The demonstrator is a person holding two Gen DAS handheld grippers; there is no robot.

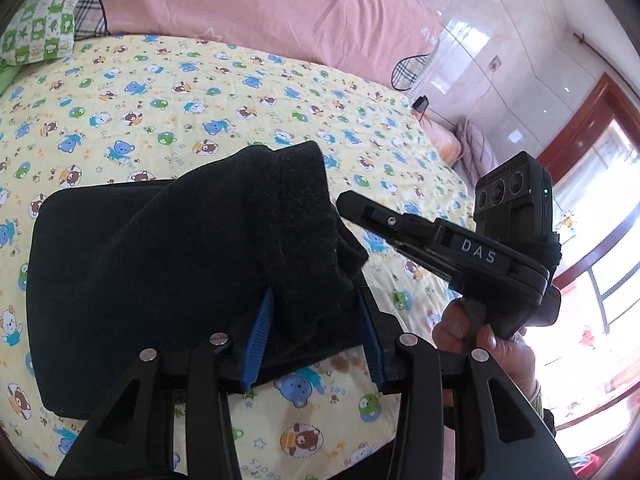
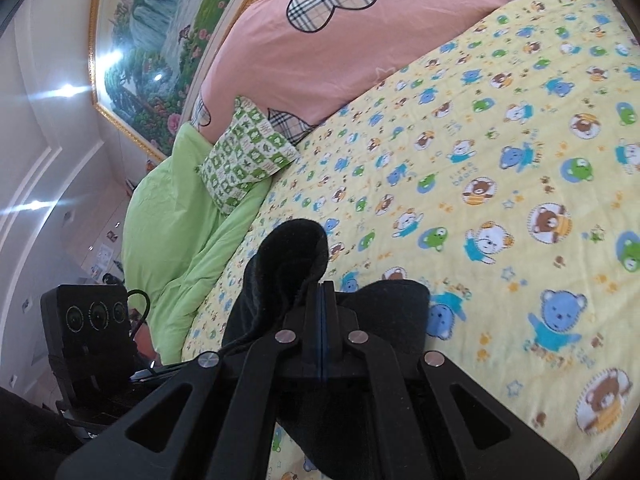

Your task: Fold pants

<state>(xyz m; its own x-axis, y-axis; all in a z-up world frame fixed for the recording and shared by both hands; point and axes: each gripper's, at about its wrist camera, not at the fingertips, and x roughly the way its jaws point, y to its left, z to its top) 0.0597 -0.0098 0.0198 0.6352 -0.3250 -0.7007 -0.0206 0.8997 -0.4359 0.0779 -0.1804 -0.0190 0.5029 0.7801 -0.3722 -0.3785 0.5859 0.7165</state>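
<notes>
Left gripper [image 1: 316,328]: nearest item; blue pads [image 1: 258,340] parted, a fold of the black pants [image 1: 168,276] lying loosely between them, not pinched.

Right gripper [image 2: 322,300]: jaws clenched flat together; a raised fold of the pants [image 2: 288,264] bunches against their tip, but a grasp cannot be confirmed. A hand [image 1: 480,332] holds its handle, right of the pants.

Pants: partly folded, resting on the yellow bear-print sheet [image 1: 240,92].

Beyond the pants: green-checked pillow [image 2: 248,156], green quilt [image 2: 172,216], pink duvet [image 2: 340,56], framed landscape painting [image 2: 160,40].
</notes>
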